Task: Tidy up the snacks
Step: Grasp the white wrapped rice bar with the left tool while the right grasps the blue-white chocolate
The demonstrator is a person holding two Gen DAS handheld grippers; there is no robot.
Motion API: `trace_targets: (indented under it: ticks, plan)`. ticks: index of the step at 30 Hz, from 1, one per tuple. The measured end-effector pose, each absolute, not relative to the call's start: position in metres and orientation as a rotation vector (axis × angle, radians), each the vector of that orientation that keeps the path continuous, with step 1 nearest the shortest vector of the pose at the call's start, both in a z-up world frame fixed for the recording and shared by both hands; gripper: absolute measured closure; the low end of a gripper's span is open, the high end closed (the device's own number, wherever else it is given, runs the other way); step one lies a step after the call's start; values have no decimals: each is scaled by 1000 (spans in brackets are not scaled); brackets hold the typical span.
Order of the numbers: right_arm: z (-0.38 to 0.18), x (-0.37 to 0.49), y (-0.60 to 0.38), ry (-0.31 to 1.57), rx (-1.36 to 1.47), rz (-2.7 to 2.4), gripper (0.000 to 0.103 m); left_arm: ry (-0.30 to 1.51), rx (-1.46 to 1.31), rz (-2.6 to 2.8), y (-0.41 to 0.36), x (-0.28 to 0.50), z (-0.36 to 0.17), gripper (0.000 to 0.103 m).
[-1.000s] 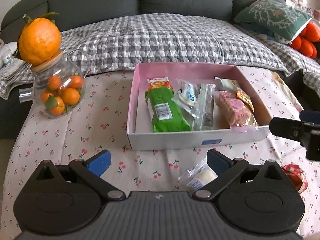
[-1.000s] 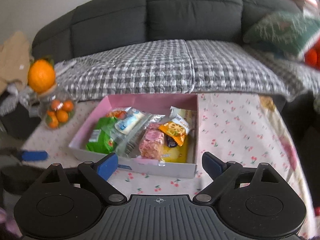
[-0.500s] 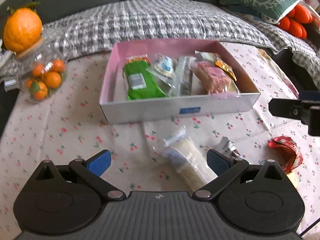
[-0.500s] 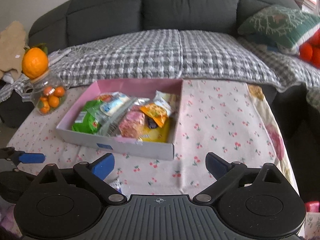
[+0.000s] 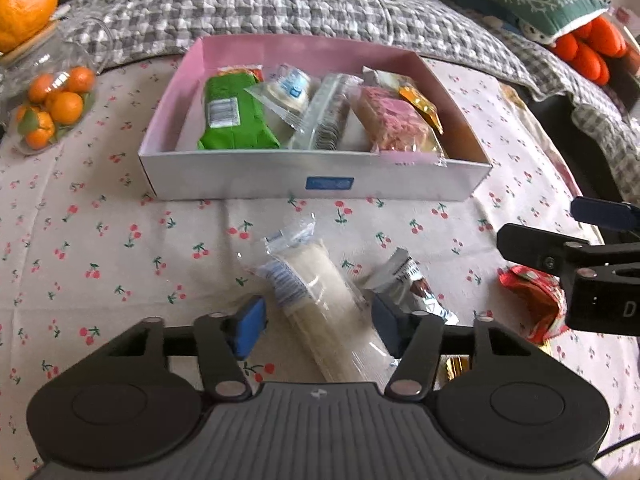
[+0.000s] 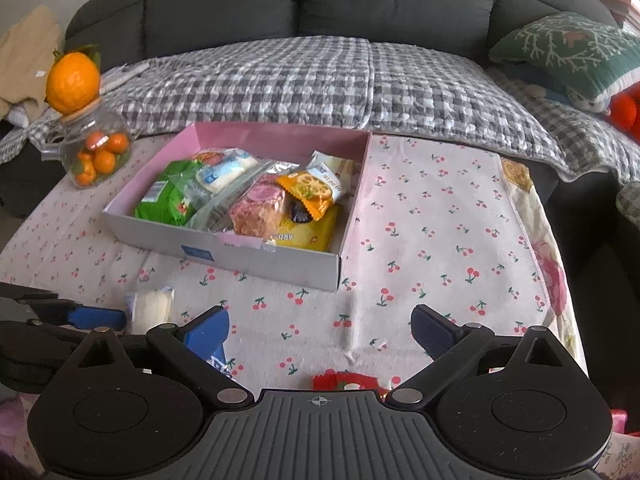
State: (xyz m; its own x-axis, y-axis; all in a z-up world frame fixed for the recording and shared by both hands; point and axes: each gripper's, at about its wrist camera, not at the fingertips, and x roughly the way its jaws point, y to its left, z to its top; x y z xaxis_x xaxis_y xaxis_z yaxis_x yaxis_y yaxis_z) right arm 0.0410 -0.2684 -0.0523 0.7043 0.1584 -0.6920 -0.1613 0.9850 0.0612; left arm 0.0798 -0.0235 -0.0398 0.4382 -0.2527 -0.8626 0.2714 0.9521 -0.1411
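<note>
A cherry-print tablecloth (image 5: 100, 240) covers a low table before a dark sofa (image 6: 320, 0). A pink-lined cardboard box (image 5: 248, 178), at twelve o'clock from the left tongs (image 5: 316, 326), already holds several wrapped snacks. Just short of the box lies a long cream pastry in clear wrap (image 5: 320, 300), pointing toward eleven o'clock. The left tongs straddle its near half and have just been closing; the right pad looks to be against the wrap, the left pad shows a small gap, so no firm grip yet. The pastry looks light, soft and squashable, its film slippery; a gentle hold across the middle seems safest. A small silver packet (image 5: 404, 280) lies at one o'clock, a red wrapper (image 5: 532, 300) at three. The right tongs (image 6: 320, 326) hang wide apart, holding nothing. The pastry's near end is hidden under the left tongs, and the red wrapper is half covered.
</note>
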Motion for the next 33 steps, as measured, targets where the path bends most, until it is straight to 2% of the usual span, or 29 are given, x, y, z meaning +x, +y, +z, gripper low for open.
trace_targets:
  ticks: [1,4,10,12,13,15,23,33]
  plan:
    - [-54,41,-267,773,-8,183,4,1076,12,-339,-21,81,-40,60]
    - [-57,41,-263,785,-26,203,4,1103,-5,-365,-12,85,-39,66]
    - [-65,40,-246,815,-71,257,4,1060,143,-338,1,85,-36,68]
    - [-68,40,-239,827,-84,273,4,1033,176,-331,5,83,-36,65]
    - [-70,40,-236,832,-92,280,4,1026,177,-328,6,82,-37,63]
    - [-74,40,-228,843,-114,298,4,1020,161,-325,11,81,-37,49]
    - [-97,41,-206,908,-214,339,3,930,189,-361,16,68,-48,36]
    - [-103,47,-211,931,-108,316,0,875,154,-341,27,71,-57,1]
